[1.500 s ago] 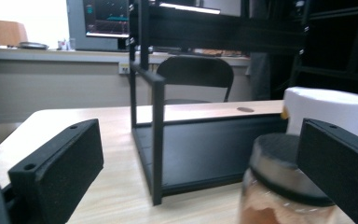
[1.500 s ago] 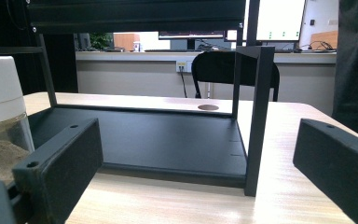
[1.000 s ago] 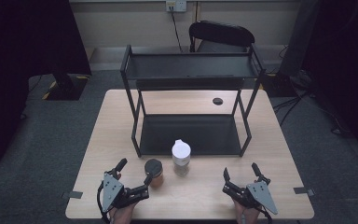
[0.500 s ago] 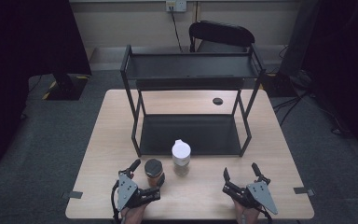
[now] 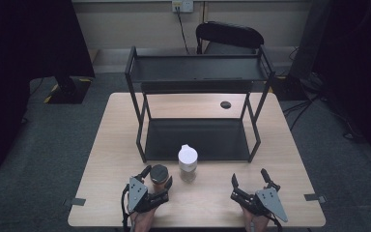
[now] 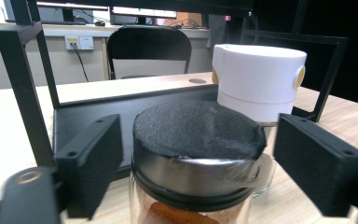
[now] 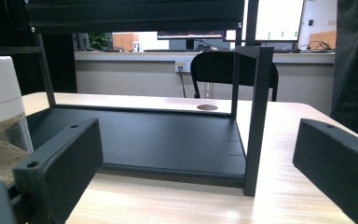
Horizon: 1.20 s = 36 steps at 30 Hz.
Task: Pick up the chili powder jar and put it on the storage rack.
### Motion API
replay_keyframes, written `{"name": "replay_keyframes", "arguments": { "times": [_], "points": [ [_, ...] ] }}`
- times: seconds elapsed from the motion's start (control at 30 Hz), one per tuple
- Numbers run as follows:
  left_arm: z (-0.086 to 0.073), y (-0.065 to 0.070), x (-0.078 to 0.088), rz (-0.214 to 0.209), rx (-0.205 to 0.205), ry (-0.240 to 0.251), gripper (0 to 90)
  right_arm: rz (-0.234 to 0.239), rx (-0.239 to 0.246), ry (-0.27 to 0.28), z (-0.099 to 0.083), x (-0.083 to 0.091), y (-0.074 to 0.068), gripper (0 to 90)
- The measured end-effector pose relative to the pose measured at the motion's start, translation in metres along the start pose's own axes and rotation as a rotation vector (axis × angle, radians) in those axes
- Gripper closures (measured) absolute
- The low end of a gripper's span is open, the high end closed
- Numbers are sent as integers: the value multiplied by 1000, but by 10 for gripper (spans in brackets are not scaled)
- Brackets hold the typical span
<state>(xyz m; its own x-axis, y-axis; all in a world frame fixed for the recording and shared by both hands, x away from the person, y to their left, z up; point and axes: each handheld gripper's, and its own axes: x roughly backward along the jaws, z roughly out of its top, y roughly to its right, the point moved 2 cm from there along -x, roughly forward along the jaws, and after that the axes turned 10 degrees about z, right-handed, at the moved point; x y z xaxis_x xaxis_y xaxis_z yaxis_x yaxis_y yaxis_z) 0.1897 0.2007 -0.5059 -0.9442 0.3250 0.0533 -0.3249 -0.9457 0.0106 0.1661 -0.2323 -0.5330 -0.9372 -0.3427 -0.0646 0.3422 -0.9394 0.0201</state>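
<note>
Closing around the dark-lidded jar (image 5: 160, 175), at seven o'clock from the white-capped jar (image 5: 188, 159), the left gripper (image 5: 160, 180) has advanced and narrowed, pads not yet touching; right gripper (image 5: 249, 182) spread, idle.

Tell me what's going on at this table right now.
A person holds a hand-held gripper in each hand at a wooden table. The left hand-held gripper has its jaws on either side of a dark-lidded jar and has just been closing on it, though the pads do not press on it yet. A white-lidded jar stands right beside it, in front of a black two-level shelf. The right hand-held gripper rests open near the table's front edge, holding nothing.
</note>
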Motion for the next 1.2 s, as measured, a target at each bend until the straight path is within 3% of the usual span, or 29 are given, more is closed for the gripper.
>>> {"name": "replay_keyframes", "arguments": {
  "times": [0.5,1.2],
  "points": [
    [-3,-5,-5,-14,15,-17,315,5,0,1,0,0,1,2],
    [-2,0,-2,12,-11,-4,339,5,0,1,0,0,1,2]
  ]
}}
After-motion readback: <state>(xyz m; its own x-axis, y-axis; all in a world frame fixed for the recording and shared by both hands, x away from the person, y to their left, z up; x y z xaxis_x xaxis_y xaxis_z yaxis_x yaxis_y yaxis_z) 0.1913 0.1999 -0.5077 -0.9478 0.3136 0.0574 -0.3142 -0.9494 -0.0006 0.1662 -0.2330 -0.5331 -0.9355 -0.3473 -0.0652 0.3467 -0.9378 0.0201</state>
